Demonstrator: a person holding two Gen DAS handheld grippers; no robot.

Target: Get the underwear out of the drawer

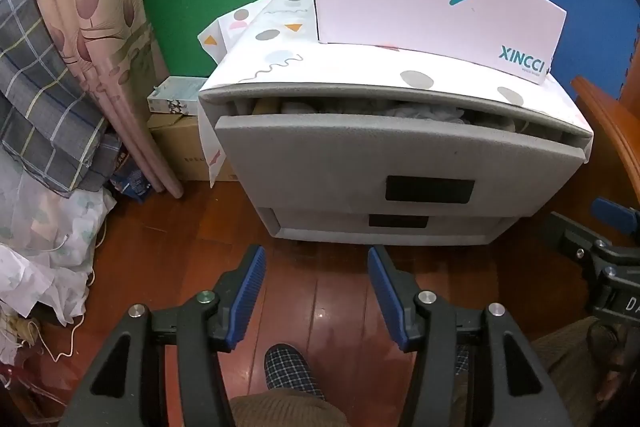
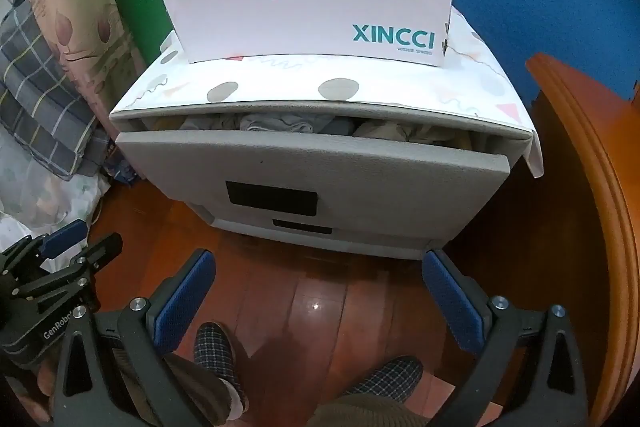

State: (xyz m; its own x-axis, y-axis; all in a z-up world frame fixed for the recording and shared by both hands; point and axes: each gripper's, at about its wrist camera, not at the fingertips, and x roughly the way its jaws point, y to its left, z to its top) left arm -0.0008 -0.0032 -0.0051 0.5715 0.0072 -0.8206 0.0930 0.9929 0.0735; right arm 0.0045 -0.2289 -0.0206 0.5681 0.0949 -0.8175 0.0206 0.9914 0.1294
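Observation:
A grey drawer unit stands on the wooden floor ahead of both grippers. Its top drawer (image 1: 400,163) (image 2: 312,163) is pulled out a little, with a black handle recess (image 1: 430,190) (image 2: 272,198) on the front. Crumpled light and grey garments (image 1: 424,111) (image 2: 280,123) show in the gap; which of them is underwear I cannot tell. My left gripper (image 1: 316,253) hangs over the floor short of the unit, open at a medium gap with nothing between its blue pads. To its right, my right gripper (image 2: 317,257) is open wide and also empty.
A white XINCCI box (image 1: 436,7) (image 2: 312,3) stands on the unit's patterned paper top. A lower drawer (image 1: 396,223) is closed. Orange wooden furniture (image 2: 592,211) is close on the right. Cardboard boxes (image 1: 180,143) and piled bedding (image 1: 48,99) lie left. A person's checked slippers (image 2: 218,351) are below.

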